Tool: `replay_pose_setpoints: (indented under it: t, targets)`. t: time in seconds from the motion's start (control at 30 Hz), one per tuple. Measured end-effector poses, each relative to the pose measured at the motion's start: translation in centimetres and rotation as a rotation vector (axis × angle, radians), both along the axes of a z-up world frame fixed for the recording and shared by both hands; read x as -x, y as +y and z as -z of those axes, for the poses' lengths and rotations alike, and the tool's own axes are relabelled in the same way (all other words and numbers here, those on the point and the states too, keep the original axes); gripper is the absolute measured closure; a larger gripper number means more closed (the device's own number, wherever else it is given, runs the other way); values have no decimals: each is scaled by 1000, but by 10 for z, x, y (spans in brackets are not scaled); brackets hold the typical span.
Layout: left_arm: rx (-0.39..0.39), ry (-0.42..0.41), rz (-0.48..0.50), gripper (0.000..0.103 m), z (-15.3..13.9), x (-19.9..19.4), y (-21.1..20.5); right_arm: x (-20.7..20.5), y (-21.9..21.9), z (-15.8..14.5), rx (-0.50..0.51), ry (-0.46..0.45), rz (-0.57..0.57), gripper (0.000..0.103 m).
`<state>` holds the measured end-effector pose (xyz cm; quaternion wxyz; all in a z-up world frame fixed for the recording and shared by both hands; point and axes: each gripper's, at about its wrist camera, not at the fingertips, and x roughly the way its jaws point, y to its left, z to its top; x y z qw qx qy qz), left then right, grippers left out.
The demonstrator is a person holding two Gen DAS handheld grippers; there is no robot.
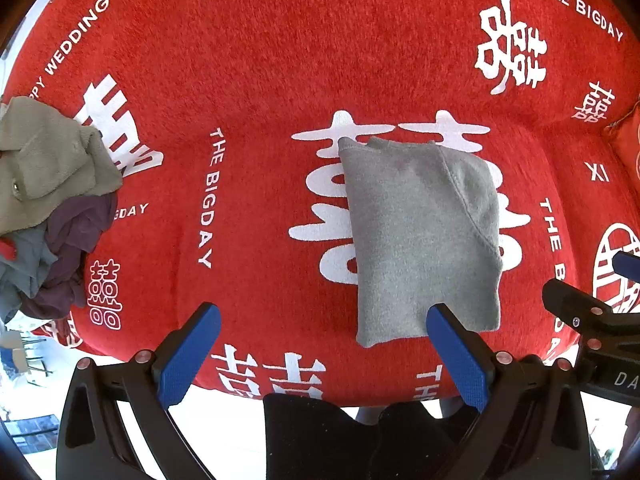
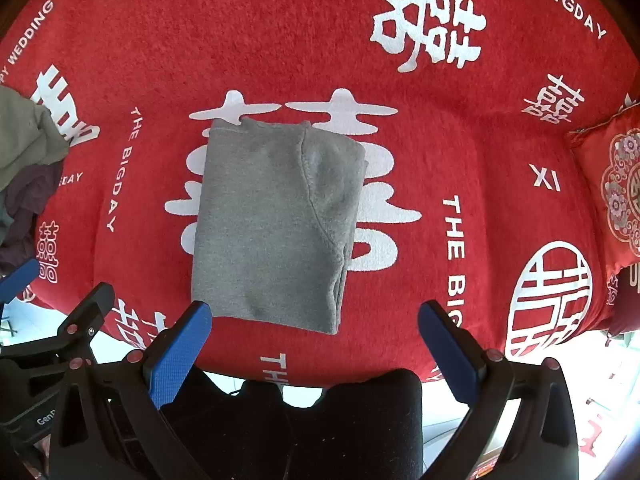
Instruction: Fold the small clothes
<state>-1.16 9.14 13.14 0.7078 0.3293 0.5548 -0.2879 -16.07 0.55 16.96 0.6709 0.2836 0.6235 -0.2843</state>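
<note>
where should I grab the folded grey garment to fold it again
Probably by the two near corners of the grey garment, coming from the near edge. It lies flat, a tall rectangle, and both open claws, left and right, already face that hem.

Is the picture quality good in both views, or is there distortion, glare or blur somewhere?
Left wrist view: strong fisheye bending at the edges, the grey garment sharp, the area below the red blanket overexposed white. Right wrist view: same bending, even light on the garment, bright washout low right; the clothes pile is cut off at the edge.
</note>
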Motion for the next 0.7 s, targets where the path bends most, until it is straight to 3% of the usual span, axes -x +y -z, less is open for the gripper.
replay_pose_setpoints:
  t: [0.7]
  targets:
    - [5, -6, 3, 0, -3, 0, 2, 3, -1, -2, 0, -5, 3, 0]
